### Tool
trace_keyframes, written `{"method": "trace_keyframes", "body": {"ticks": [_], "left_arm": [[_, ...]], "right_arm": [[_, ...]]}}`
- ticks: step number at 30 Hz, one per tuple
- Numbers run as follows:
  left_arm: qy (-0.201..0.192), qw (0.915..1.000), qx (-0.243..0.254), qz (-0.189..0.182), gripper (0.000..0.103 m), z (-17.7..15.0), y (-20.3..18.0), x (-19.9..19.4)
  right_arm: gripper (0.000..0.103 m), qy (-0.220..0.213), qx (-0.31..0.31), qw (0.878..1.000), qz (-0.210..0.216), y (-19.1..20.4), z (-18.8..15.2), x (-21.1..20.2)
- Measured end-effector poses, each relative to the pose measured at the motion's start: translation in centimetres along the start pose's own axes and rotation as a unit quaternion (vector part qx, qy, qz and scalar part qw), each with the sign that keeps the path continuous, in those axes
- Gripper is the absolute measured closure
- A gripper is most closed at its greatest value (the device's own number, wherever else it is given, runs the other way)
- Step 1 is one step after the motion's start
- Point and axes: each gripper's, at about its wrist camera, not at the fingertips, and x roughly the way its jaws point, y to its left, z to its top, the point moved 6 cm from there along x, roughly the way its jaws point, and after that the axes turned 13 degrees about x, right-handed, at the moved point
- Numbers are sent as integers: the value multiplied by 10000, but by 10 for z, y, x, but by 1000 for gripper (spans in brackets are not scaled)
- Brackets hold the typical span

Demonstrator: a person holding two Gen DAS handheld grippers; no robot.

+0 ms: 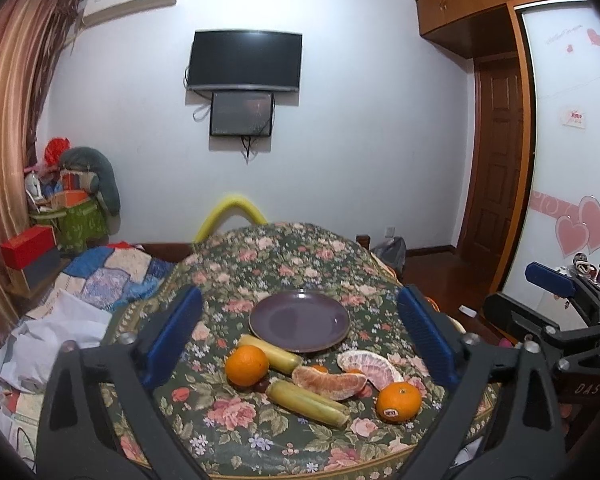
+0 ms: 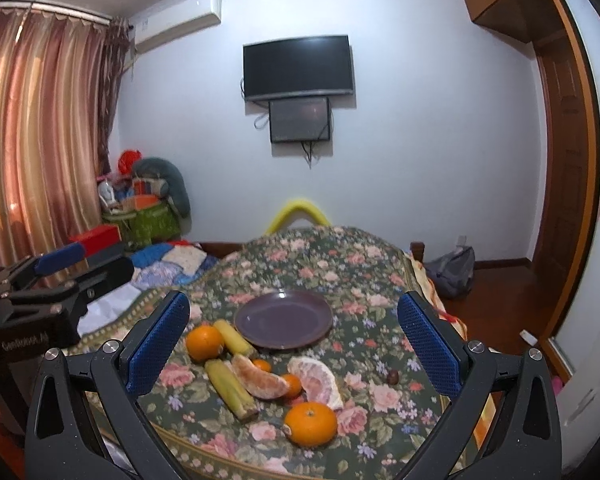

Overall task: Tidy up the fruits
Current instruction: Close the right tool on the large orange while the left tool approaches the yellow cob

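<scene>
An empty purple plate (image 1: pixel 299 321) (image 2: pixel 284 318) sits on the floral tablecloth (image 1: pixel 284 256). In front of it lie two oranges (image 1: pixel 247 365) (image 1: pixel 399 402), two yellow-green sugarcane pieces (image 1: pixel 307 401) (image 1: pixel 269 352), an orange pomelo wedge (image 1: pixel 329 382) and a pink pomelo wedge (image 1: pixel 370 365). The right wrist view shows the same fruit: oranges (image 2: pixel 205 343) (image 2: pixel 311 423), cane (image 2: pixel 230 388) (image 2: pixel 233 336), wedges (image 2: pixel 260 377) (image 2: pixel 316 376). My left gripper (image 1: pixel 300 346) hovers open before the fruit, nothing between its blue pads. My right gripper (image 2: pixel 296 350) is likewise open and empty.
A small dark fruit (image 2: pixel 393 377) lies alone right of the pile. A quilt and papers (image 1: pixel 100 276) clutter the left side below the table. A yellow chair back (image 1: pixel 230 212) rises behind the table. The wooden floor and door (image 1: pixel 496 168) are at right.
</scene>
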Motion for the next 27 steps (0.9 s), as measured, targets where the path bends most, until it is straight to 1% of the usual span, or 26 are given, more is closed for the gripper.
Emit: {"method": "trace_keyframes", "body": {"ticks": [2,7,8,12,13,17,21,27], "left_arm": [[143,9998,-72,-74,14,-6,0,7],[496,9984,-163,-210,20,-23,-3,25],[586,9978,-192,-240,21,-27,-3,30],[967,9944,-262,-323,25,-46,-6,50],[1059,9934,-273,-334,26,-51,-7,55],[1412,9891,-278,-325,26,-72,-10,76],[1717,9839,-303,-404,26,-89,-15,92],[2105,9760,-176,-528,26,-112,-33,118]], "right_arm": [[0,150,22,9999,-28,-3,-7,3],[7,619,-4,9980,-124,-13,-27,17],[8,679,3,9976,-141,-15,-30,19],[16,1105,125,9936,-207,-28,-52,36],[17,1203,169,9924,-220,-31,-57,40],[17,1609,334,9861,-231,-45,-76,57],[17,1835,371,9820,-270,-51,-89,69],[17,2150,474,9751,-265,-60,-108,85]]}}
